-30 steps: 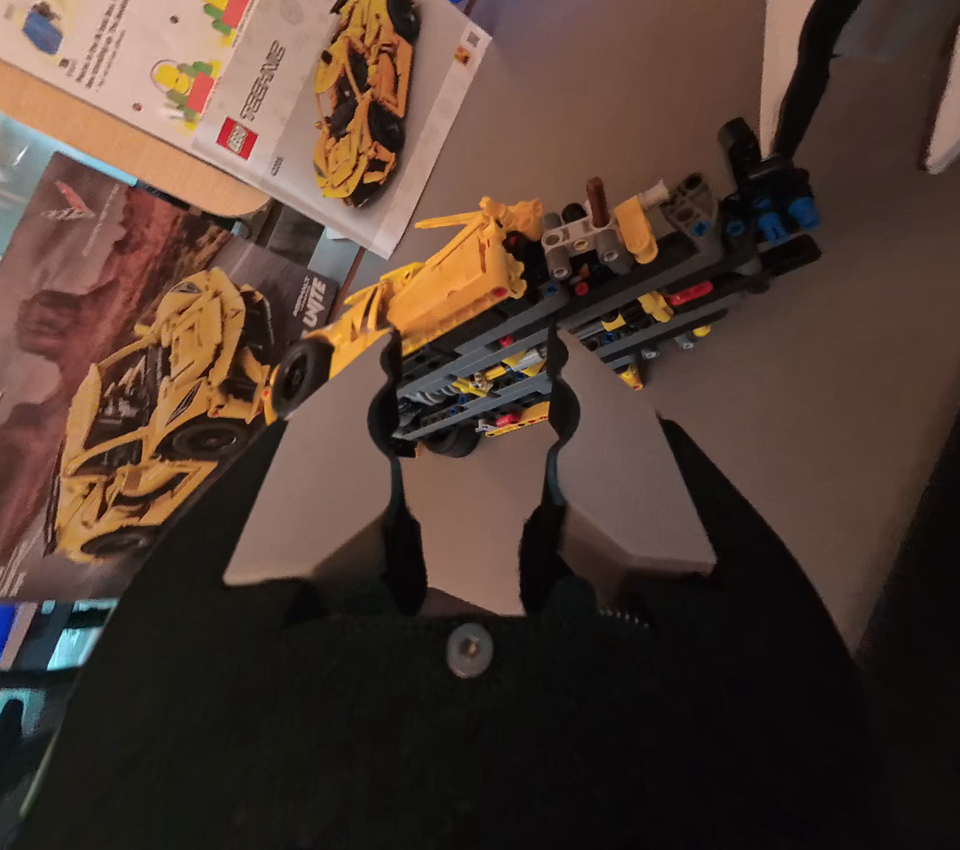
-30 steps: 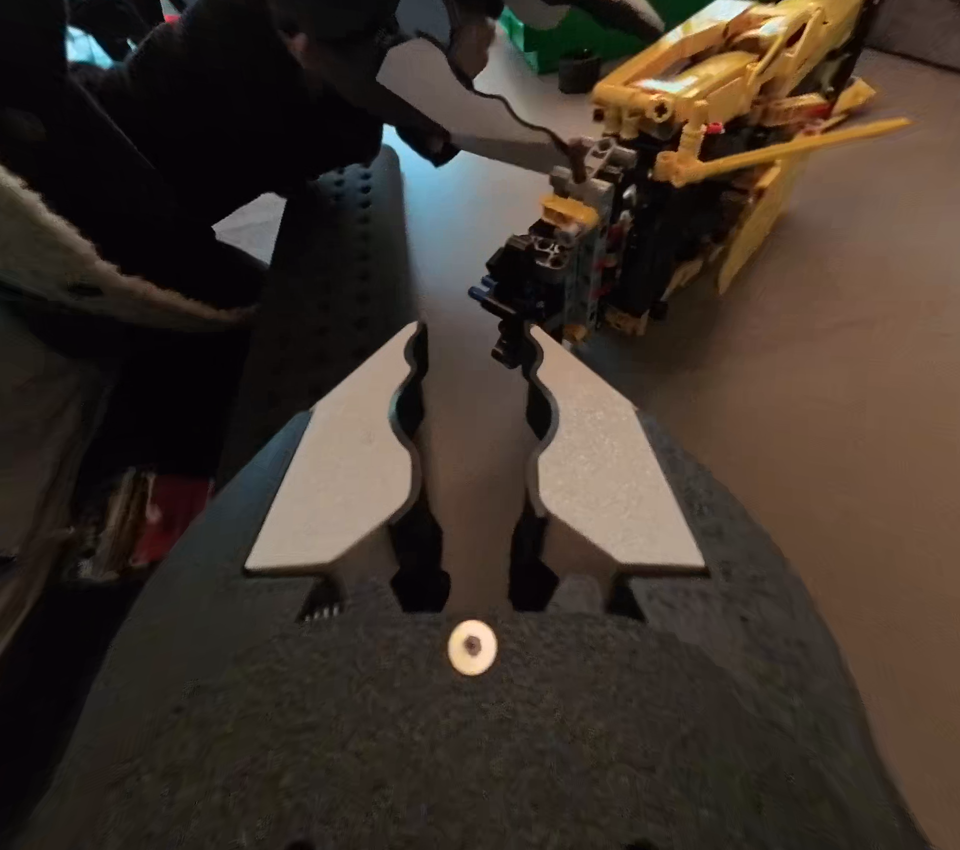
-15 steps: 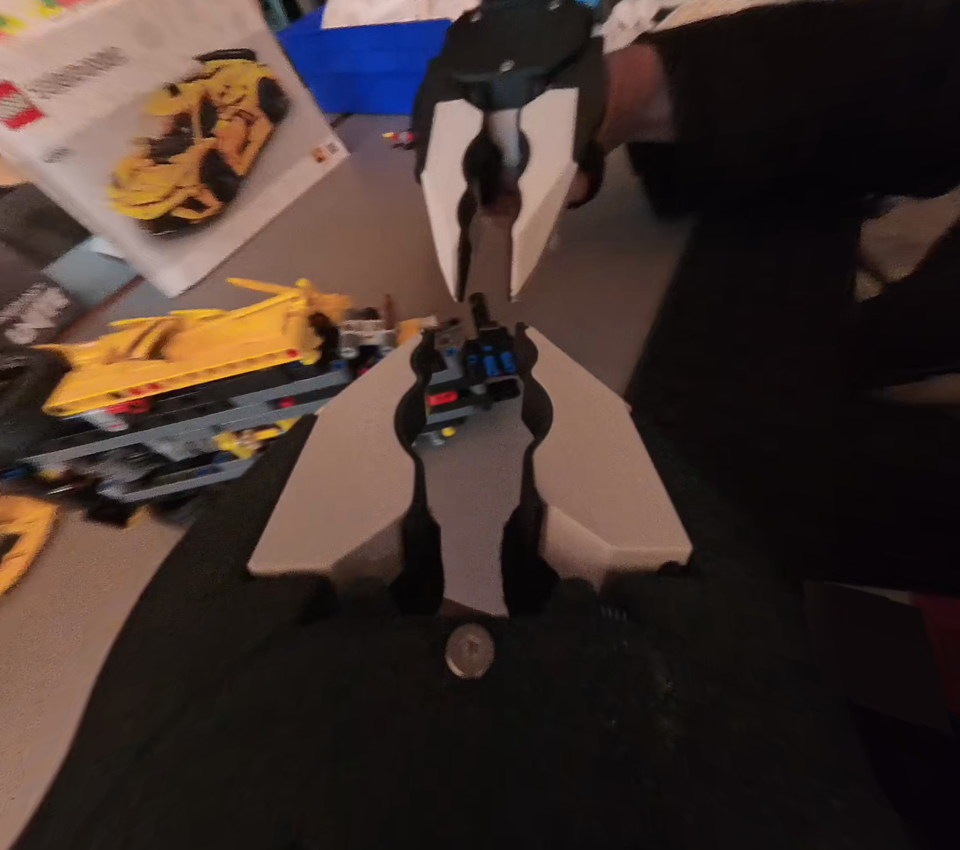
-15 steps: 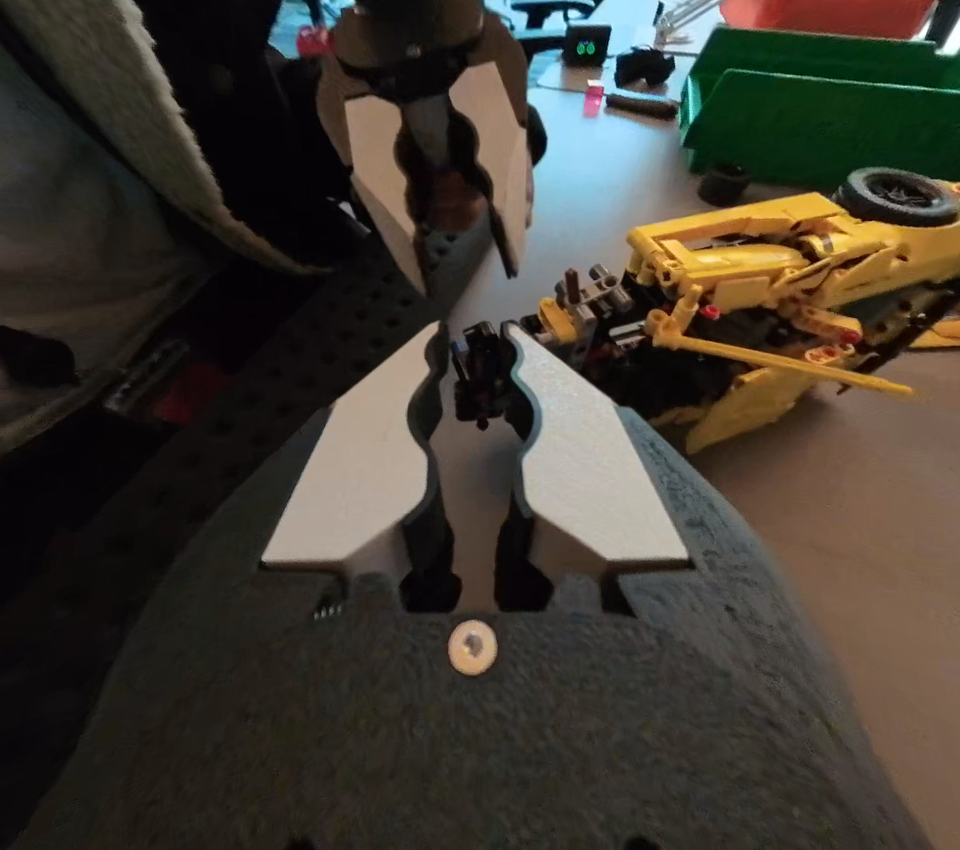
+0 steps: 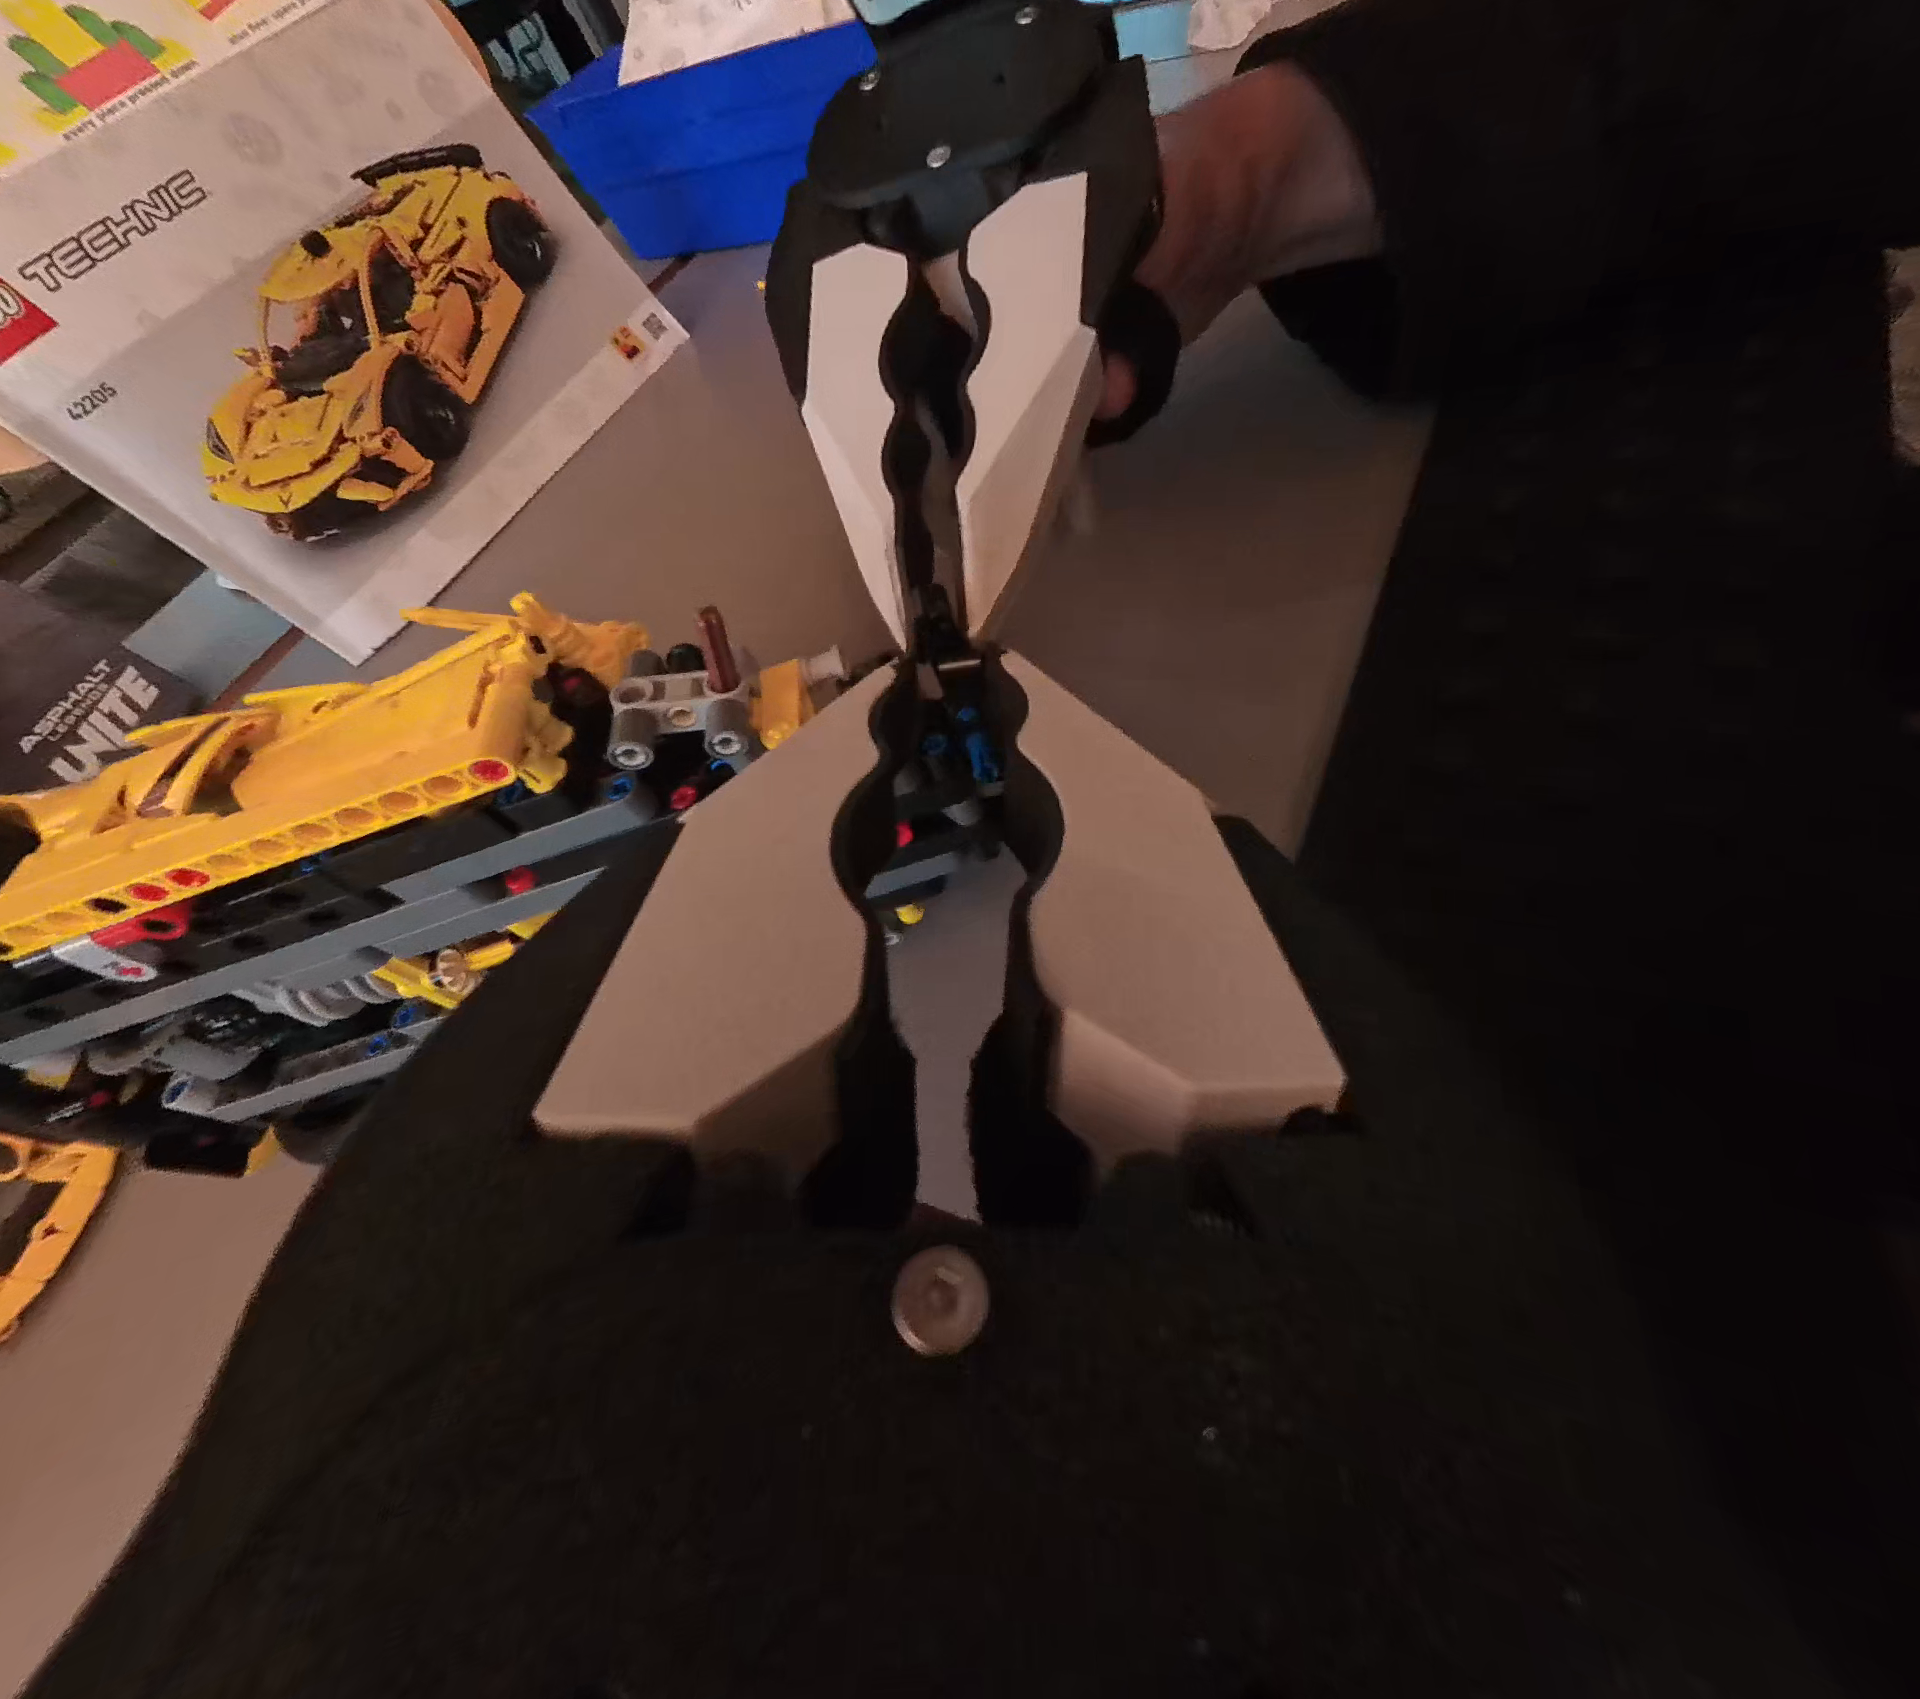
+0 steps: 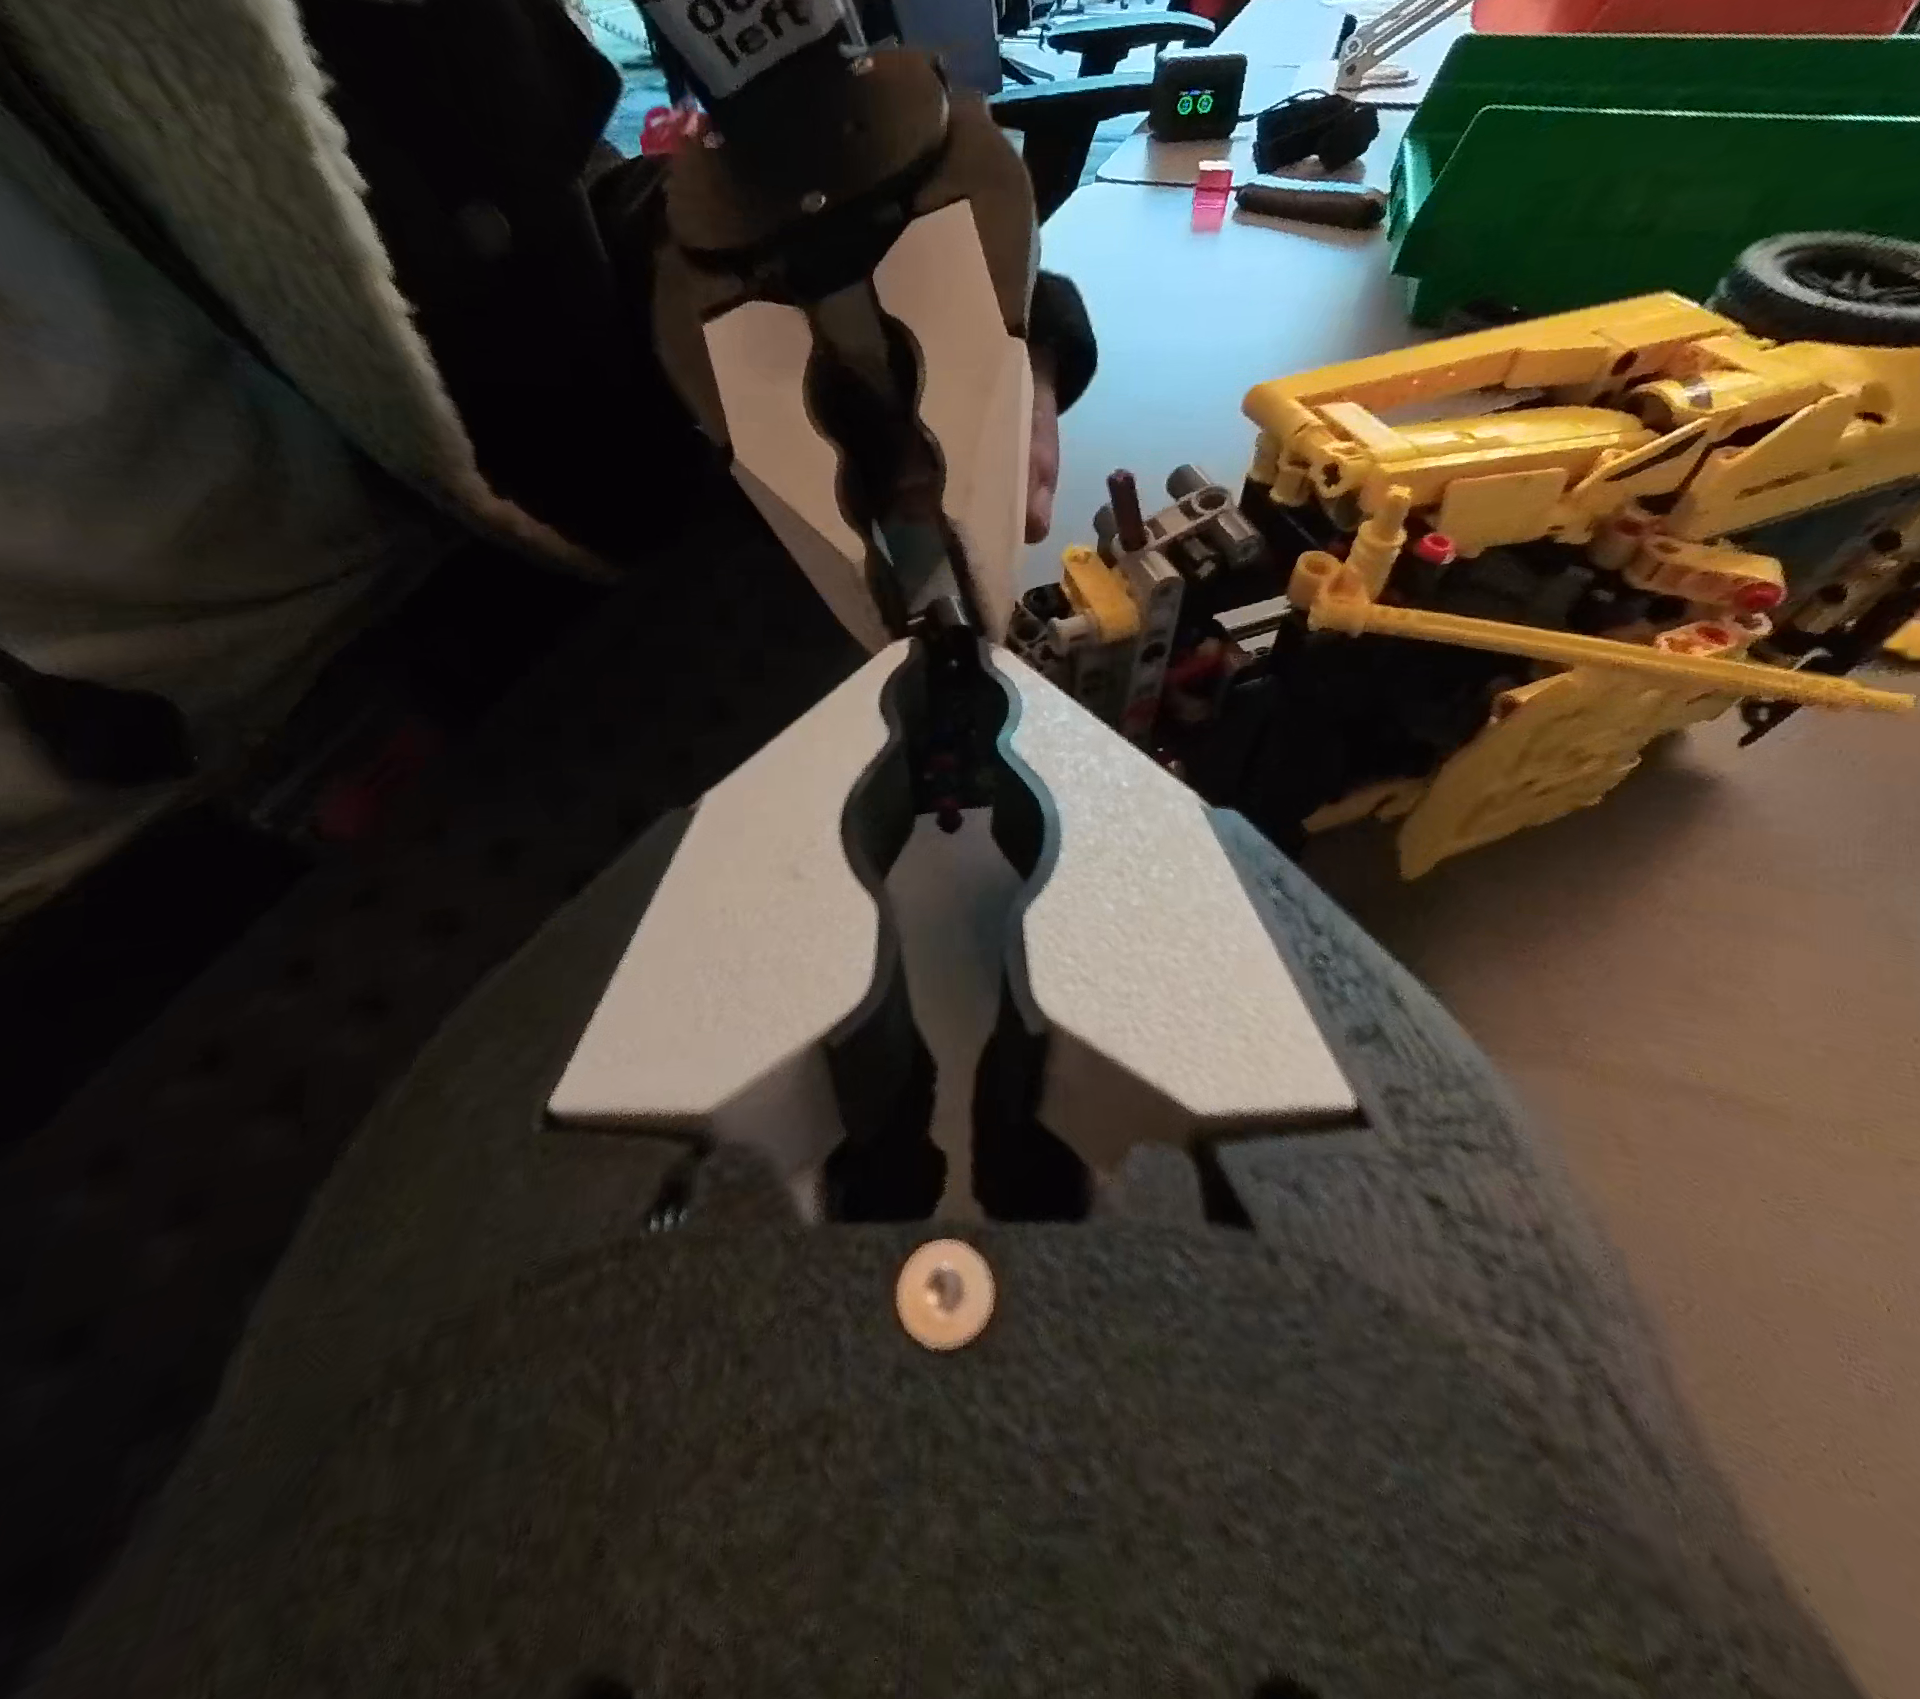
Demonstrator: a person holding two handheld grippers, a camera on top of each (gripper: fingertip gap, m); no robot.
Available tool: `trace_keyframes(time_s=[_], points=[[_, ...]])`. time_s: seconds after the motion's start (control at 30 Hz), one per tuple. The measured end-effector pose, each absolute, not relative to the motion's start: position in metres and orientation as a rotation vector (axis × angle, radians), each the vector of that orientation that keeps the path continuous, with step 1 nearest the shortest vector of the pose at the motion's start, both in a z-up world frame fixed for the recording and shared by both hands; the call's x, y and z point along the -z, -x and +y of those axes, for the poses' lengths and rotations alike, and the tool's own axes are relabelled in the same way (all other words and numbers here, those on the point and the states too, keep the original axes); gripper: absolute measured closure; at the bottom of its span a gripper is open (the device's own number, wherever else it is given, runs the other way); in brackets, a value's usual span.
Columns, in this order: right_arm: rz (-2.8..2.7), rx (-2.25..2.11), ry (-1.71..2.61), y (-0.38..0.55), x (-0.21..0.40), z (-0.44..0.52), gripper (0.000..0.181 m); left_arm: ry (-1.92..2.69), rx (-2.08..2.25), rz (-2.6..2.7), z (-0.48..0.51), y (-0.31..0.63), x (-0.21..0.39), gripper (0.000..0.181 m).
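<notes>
L wrist view: both grippers (image 5: 940, 667) on toy car (image 5: 312, 818) end.

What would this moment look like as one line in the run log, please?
left tool: shut on car end | right tool: shut on same end, tip to tip | yellow brick car: on its side on table

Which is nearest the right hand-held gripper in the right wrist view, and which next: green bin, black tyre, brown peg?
From the right hand-held gripper:
1. Brown peg, just right of the tips.
2. Black tyre, far right.
3. Green bin, behind the tyre.
</notes>
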State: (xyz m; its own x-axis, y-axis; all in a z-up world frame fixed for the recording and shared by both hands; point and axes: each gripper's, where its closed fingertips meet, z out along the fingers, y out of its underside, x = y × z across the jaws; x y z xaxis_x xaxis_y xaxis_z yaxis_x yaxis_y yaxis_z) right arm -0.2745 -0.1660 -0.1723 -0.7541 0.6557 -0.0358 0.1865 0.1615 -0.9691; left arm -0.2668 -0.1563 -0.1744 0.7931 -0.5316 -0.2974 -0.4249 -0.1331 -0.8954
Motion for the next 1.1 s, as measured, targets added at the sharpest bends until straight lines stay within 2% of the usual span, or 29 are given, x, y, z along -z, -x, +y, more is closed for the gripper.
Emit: trace_keyframes(time_s=[0.6,0.67,0.73,0.77,0.83,0.93,1.0,1.1], points=[[-2.125,-1.717,0.782,0.262,0.172,-0.168,0.175,1.684,0.234,0.766,-0.164,0.258,0.172,0.173],[-2.112,-1.64,0.889,0.264,0.178,-0.143,0.181,1.679,0.272,0.762,-0.171,0.265,0.171,0.174],[-1.881,-1.857,0.901,0.248,0.143,-0.119,0.181,1.674,0.346,0.699,-0.18,0.282,0.166,0.173],[-1.882,-1.807,0.857,0.246,0.139,-0.123,0.181,1.655,0.346,0.672,-0.181,0.285,0.164,0.174],[-1.998,-1.684,0.898,0.253,0.157,-0.132,0.181,1.662,0.304,0.692,-0.176,0.28,0.168,0.174],[-2.021,-1.734,1.023,0.259,0.173,-0.135,0.181,1.652,0.35,0.688,-0.176,0.28,0.169,0.173],[-2.032,-1.698,0.949,0.261,0.172,-0.147,0.181,1.64,0.361,0.694,-0.178,0.28,0.169,0.173],[-2.01,-1.614,0.865,0.264,0.172,-0.153,0.17,1.594,0.353,0.712,-0.181,0.281,0.169,0.172]])
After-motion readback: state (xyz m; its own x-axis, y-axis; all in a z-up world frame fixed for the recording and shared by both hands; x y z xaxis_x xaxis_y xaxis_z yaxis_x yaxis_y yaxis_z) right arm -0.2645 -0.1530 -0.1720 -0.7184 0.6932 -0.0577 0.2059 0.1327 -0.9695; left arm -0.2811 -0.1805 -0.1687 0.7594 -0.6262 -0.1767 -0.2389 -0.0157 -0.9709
